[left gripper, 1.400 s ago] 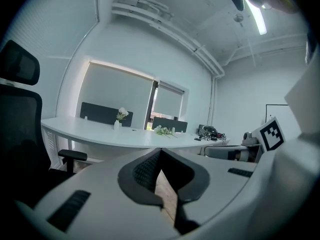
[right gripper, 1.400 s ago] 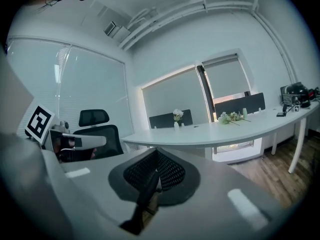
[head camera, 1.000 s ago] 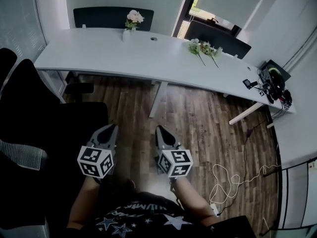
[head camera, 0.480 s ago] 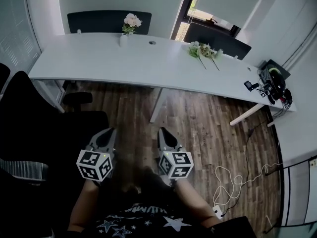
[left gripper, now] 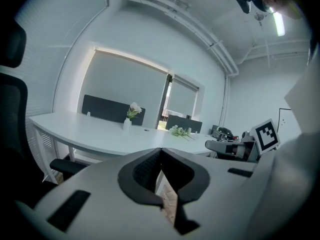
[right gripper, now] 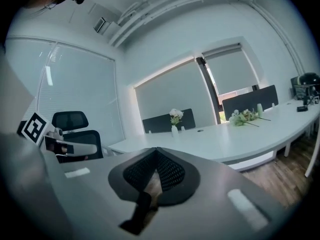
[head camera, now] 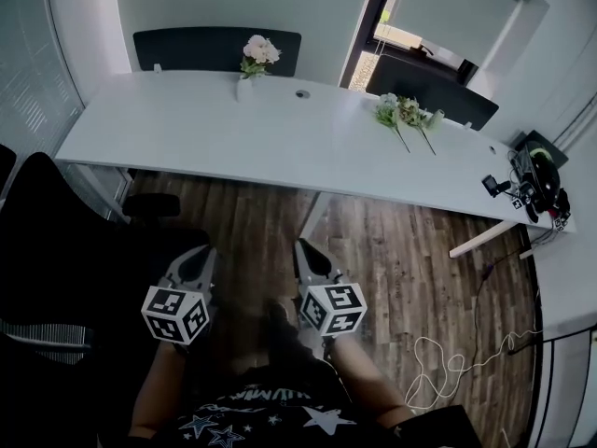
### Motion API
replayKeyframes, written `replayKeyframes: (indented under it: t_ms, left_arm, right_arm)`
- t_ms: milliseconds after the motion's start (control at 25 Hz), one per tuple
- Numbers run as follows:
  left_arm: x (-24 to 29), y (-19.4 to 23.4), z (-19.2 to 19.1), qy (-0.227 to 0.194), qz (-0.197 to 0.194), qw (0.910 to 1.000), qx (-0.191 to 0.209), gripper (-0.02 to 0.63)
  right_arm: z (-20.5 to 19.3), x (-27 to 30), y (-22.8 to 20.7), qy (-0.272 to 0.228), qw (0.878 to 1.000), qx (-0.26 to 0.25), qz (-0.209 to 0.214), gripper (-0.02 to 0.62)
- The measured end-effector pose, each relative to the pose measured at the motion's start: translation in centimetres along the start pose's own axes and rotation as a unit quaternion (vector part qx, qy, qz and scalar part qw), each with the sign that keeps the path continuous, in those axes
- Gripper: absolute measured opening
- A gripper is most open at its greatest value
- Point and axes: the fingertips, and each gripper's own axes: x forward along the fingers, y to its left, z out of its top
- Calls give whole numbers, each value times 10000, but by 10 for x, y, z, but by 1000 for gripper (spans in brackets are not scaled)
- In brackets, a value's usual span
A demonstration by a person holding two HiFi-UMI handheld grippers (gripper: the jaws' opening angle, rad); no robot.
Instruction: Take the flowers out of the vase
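A small white vase [head camera: 244, 86] with pale pink flowers [head camera: 257, 52] stands at the far edge of the long white table [head camera: 205, 124]; the same vase [left gripper: 127, 124] [right gripper: 174, 130] is small in both gripper views. Several loose flowers [head camera: 405, 115] lie on the table to the right. My left gripper [head camera: 202, 255] and right gripper [head camera: 304, 253] are both shut and empty, held side by side over the wooden floor, well short of the table.
Black office chairs [head camera: 75, 241] stand at my left. Two dark panels [head camera: 216, 49] rise behind the table. A table leg [head camera: 313, 215] stands ahead. Electronic gear [head camera: 536, 180] sits on the table's right end, and a white cable [head camera: 452, 362] lies on the floor.
The whole view has shifted: the table and vase now sit a little nearer and further right. Both grippers stay shut, side by side.
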Motion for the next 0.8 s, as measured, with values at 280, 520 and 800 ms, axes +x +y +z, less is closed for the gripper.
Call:
replayKeyframes:
  t_ms: [280,520,800]
  left_arm:
    - [58,16,30,-51,208,9998,-44,9]
    - [109,22,49,-23,291,9996,-65,8]
    - [161,21,67,-51,304,9995,42,8]
  right_arm:
    - [24,63,-35,132,9996,-8,264,-2]
    - [43,104,-68,176,9990,14,406,-2]
    - [57,142,-108,187,9983,54,544,-2]
